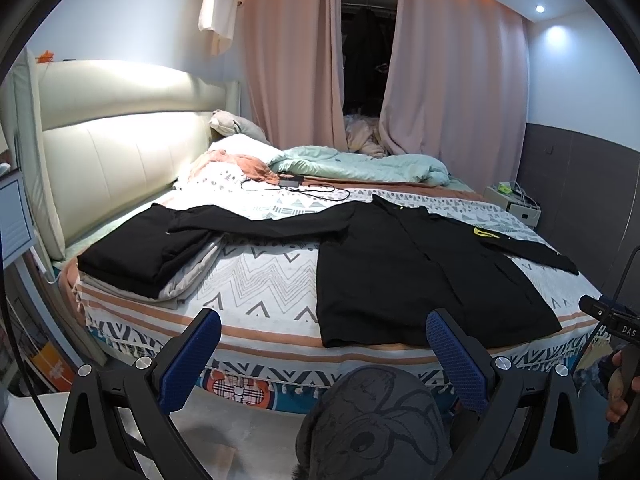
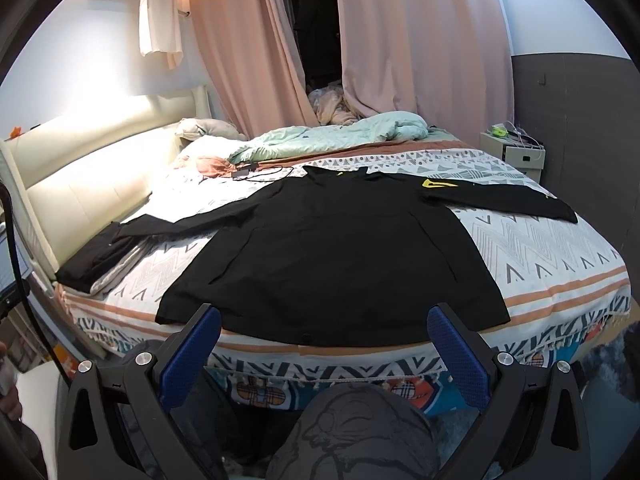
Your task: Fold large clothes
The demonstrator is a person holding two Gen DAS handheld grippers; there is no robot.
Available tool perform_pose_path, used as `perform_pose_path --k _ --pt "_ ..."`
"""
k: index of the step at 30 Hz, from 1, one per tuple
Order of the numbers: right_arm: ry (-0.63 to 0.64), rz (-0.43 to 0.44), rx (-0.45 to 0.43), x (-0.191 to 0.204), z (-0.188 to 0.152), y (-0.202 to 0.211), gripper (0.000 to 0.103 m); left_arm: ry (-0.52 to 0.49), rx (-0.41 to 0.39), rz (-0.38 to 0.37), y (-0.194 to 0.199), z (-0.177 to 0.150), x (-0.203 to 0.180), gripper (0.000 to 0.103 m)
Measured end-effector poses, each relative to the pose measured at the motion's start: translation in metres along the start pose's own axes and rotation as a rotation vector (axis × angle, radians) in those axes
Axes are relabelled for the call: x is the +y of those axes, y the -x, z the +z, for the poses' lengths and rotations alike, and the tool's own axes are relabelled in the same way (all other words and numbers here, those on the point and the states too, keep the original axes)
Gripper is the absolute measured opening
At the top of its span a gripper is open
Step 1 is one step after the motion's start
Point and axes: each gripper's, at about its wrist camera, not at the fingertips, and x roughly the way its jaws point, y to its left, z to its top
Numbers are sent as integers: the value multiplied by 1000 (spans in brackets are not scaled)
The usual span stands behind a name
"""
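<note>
A large black long-sleeved garment (image 1: 420,272) with a yellow chest logo (image 1: 486,233) lies spread flat on the bed, sleeves stretched left and right. It also shows in the right wrist view (image 2: 340,248). My left gripper (image 1: 324,344) is open and empty, held before the bed's front edge, left of the garment's hem. My right gripper (image 2: 324,344) is open and empty, just short of the hem's middle. The right gripper's body shows at the right edge of the left wrist view (image 1: 612,320).
A stack of folded black and grey clothes (image 1: 148,252) lies at the bed's left, under the left sleeve's end. A crumpled mint duvet (image 1: 360,164), a black cable (image 1: 296,190) and pillows lie at the back. A white nightstand (image 2: 514,150) stands right. My knee (image 1: 372,420) is below.
</note>
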Motion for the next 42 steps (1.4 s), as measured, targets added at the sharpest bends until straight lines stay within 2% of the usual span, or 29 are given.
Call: perform_pose_path --k 25,42 --pt "8 -9 -19 7 2 8 103 18 -21 -10 12 -2 8 103" --pt "2 -32 -37 2 7 30 103 14 -35 -65 23 -7 9 103"
